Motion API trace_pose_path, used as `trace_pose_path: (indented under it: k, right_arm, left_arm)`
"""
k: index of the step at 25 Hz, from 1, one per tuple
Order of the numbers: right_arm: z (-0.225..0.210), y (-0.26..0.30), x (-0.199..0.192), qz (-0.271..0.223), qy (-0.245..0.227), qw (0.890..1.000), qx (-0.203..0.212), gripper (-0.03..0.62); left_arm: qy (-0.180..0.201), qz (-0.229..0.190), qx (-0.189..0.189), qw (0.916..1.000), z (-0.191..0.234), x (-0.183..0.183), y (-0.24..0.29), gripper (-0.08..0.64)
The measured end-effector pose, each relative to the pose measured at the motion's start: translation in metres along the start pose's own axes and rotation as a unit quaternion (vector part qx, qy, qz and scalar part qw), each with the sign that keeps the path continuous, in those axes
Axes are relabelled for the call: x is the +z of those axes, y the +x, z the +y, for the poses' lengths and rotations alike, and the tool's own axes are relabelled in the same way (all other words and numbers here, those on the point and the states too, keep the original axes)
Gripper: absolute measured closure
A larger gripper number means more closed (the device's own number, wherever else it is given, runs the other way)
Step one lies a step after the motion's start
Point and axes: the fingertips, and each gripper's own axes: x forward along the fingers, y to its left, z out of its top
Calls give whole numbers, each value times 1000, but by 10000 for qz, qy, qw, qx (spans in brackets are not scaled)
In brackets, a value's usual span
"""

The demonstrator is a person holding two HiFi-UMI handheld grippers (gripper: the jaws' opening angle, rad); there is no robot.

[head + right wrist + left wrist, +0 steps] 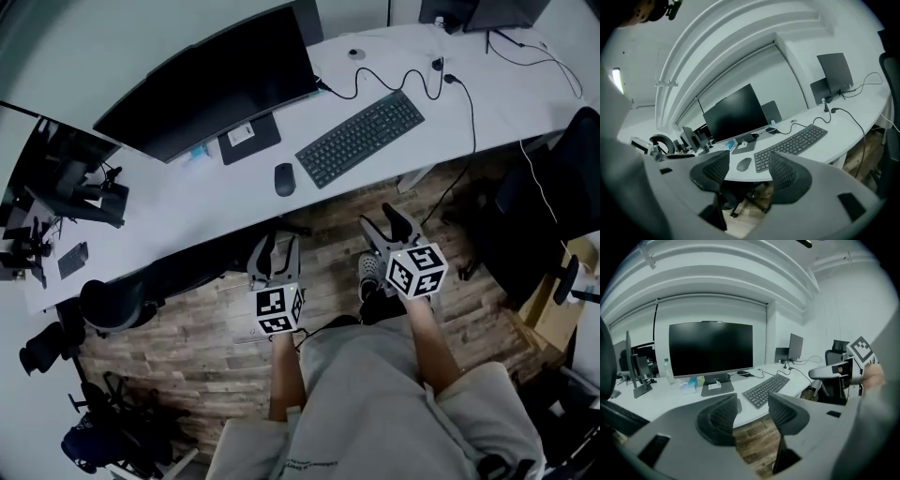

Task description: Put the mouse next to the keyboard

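Closest to the person's lap, both bare forearms reach forward side by side. They carry the left tool (pixel 277 251) (pixel 752 413) and the right tool (pixel 386 225) (pixel 747 171) low over the wood-plank floor (pixel 328 234), short of the white worktop (pixel 187 216). Each tool points slightly downward with its jaws spread and nothing between the pads. Beyond them, the dark oval mouse (pixel 284 178) (pixel 744 164) lies near the worktop's front edge, apart from both tools. From the right tool's view it sits in line with the gap between the jaws. It lies just left of the dark flat keyboard (pixel 361 138) (pixel 792 143) (pixel 765 389), not touching it. Farther back stands a wide black monitor (pixel 211 80).
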Motion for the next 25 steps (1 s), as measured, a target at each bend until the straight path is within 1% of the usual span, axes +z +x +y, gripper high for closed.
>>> trace_pose_path:
  k: [3, 8, 12, 17, 20, 25]
  right_arm:
    - [-9, 16, 11, 63, 89, 9997, 209, 316]
    - [-20, 35, 23, -62, 516, 9968, 613, 301]
    - [-24, 47, 24, 17, 597, 9951, 792, 293]
    - [-20, 62, 35, -238, 1015, 9878, 1153, 281]
    - [-11, 78, 39, -182, 929, 9881, 1213, 279]
    - [10, 111, 34, 52, 672, 9903, 1218, 279]
  left_arm:
    - [-47, 92, 145, 9998, 1, 6, 14, 351]
    - [-124, 81, 348, 9993, 1, 19, 27, 351]
    - [-131, 164, 438, 9988, 2, 19, 33, 351]
    - [-106, 99, 526, 9985, 4, 31, 40, 351]
    - [-86, -62, 449, 9989, 7, 45, 46, 351]
    - [-142, -269, 314, 9990, 32, 62, 68, 351]
